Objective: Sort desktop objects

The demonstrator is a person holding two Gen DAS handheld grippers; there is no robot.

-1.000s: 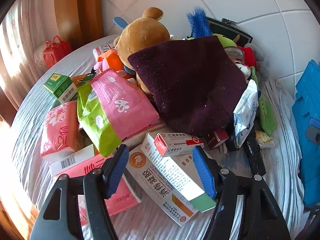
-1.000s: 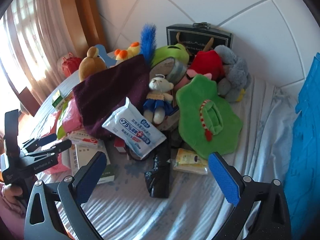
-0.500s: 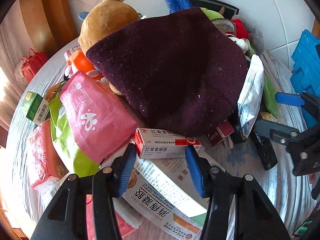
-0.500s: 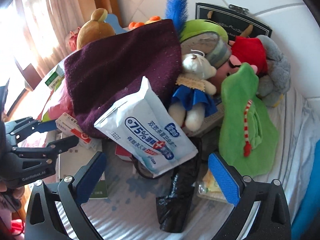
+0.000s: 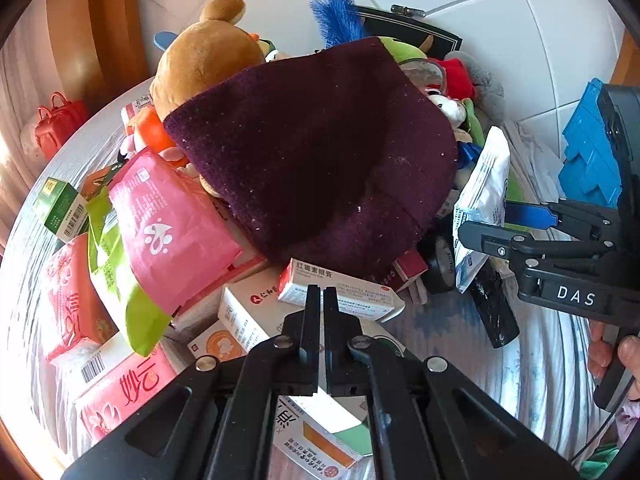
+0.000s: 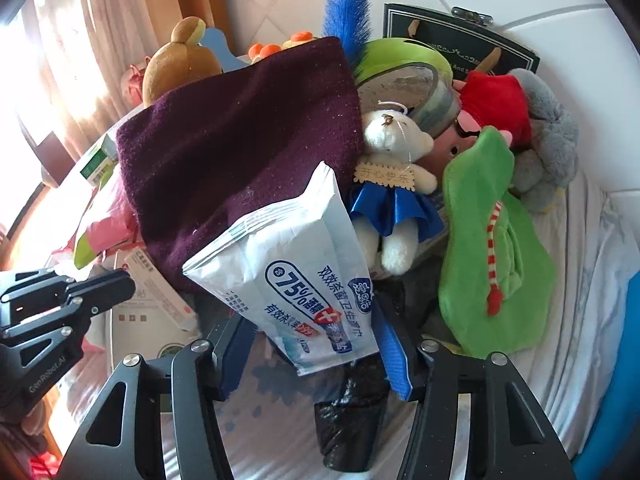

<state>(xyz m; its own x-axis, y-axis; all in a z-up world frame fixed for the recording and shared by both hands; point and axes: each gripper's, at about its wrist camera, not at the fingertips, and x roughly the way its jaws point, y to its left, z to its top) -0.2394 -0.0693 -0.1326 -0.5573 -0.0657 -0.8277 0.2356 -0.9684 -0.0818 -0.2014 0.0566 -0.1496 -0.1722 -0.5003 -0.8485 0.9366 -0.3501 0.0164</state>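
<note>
- The left gripper [image 5: 321, 300], at the lower centre of its own view, has its black jaws pressed together with nothing visible between them. Its tips sit just in front of the small white-and-red cardboard ointment box [image 5: 340, 290], which lies on the larger white medicine cartons [image 5: 248, 316] at the foot of the pile.
- The right gripper [image 6: 316, 344], low in its view, is closing: its blue pads [image 6: 394, 354] flank the bottom of the white plastic wet-wipe pack with blue print [image 6: 296, 272]. The pack leans upright against the dark purple knitted cloth [image 6: 240, 152], so its lower end is the easy part to pinch.
- The pads look close to the pack's sides; whether they press it yet I cannot tell.
- The small white plush bear in a blue skirt [image 6: 394, 184] and the green plush mat [image 6: 492, 260] lie right of the pack, heaped on the pale striped tablecloth [image 6: 580, 320].
</note>
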